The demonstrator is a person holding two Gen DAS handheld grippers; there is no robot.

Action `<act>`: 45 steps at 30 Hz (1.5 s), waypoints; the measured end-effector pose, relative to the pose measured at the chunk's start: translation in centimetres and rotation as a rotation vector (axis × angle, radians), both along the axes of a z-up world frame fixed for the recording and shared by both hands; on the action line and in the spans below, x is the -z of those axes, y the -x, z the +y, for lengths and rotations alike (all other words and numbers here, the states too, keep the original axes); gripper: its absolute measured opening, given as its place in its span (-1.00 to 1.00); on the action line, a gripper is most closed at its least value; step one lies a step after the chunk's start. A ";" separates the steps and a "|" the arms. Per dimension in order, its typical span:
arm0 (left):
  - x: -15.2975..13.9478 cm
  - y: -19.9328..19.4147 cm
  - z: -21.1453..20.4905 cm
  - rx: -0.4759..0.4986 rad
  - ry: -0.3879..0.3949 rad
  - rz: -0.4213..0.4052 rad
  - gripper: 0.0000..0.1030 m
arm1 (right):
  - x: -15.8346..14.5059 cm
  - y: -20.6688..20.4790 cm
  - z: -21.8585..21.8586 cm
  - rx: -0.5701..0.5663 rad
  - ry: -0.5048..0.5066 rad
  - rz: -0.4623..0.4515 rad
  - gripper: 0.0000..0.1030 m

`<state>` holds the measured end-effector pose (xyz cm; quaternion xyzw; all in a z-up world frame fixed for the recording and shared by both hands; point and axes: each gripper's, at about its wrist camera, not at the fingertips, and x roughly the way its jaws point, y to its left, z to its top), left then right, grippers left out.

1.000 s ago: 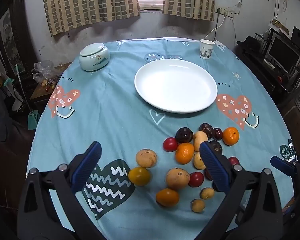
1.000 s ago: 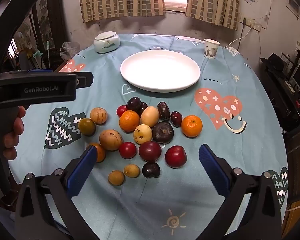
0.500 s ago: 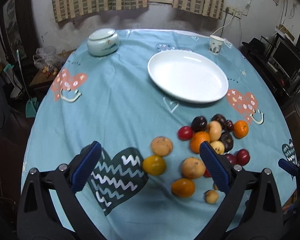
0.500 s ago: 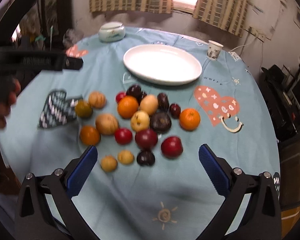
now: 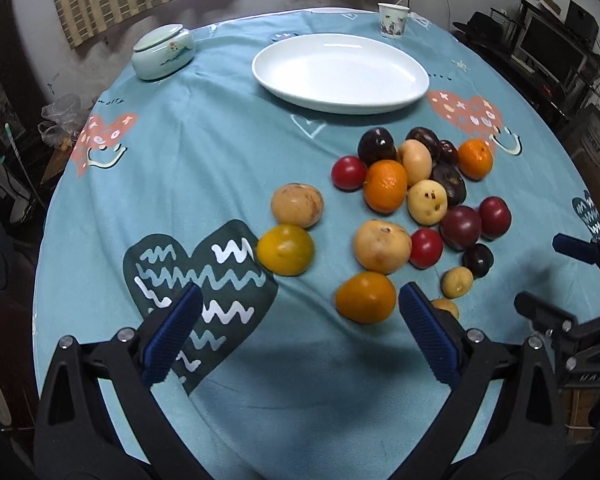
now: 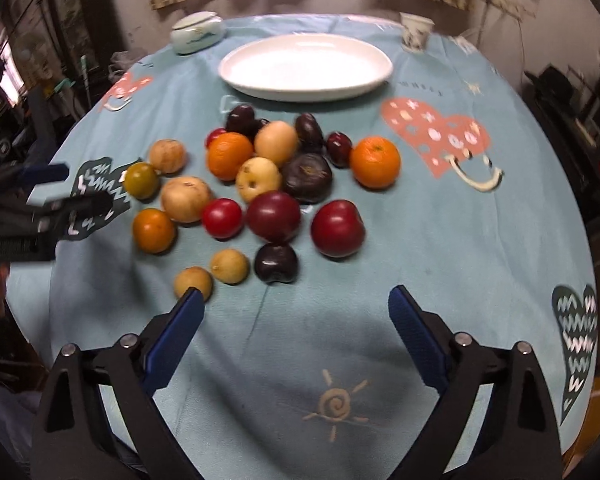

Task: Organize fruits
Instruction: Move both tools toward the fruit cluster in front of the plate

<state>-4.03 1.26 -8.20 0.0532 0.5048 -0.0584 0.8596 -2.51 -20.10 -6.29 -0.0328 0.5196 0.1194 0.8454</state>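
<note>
A heap of fruit lies on the teal tablecloth: oranges (image 5: 385, 186), red plums (image 6: 337, 228), dark plums (image 6: 276, 263) and tan fruits (image 5: 382, 246). The white plate (image 5: 340, 74) (image 6: 306, 66) behind them is empty. My left gripper (image 5: 300, 296) hangs open low over the cloth, with an orange (image 5: 366, 297) just beyond its right fingertip. My right gripper (image 6: 296, 294) hovers before the heap, its jaws closing slightly with nothing between them; the dark plum is just ahead. Each gripper shows at the edge of the other's view, the right gripper (image 5: 556, 276) and the left gripper (image 6: 72, 188).
A lidded pale-green jar (image 5: 162, 54) (image 6: 196, 32) stands at the back left and a paper cup (image 5: 393, 20) (image 6: 416, 32) at the back right. The round table's edge curves close on both sides. A monitor and shelves (image 5: 552, 40) stand off to the right.
Both grippers have sunk toward the table and tipped downward, so the fruit looks nearer and larger. The right gripper's jaws have narrowed a little.
</note>
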 end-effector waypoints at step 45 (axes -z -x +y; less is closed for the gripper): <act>2.7 0.0 -0.6 0.041 0.024 0.059 0.94 | 2.6 -1.1 0.9 -0.068 -0.036 0.126 0.13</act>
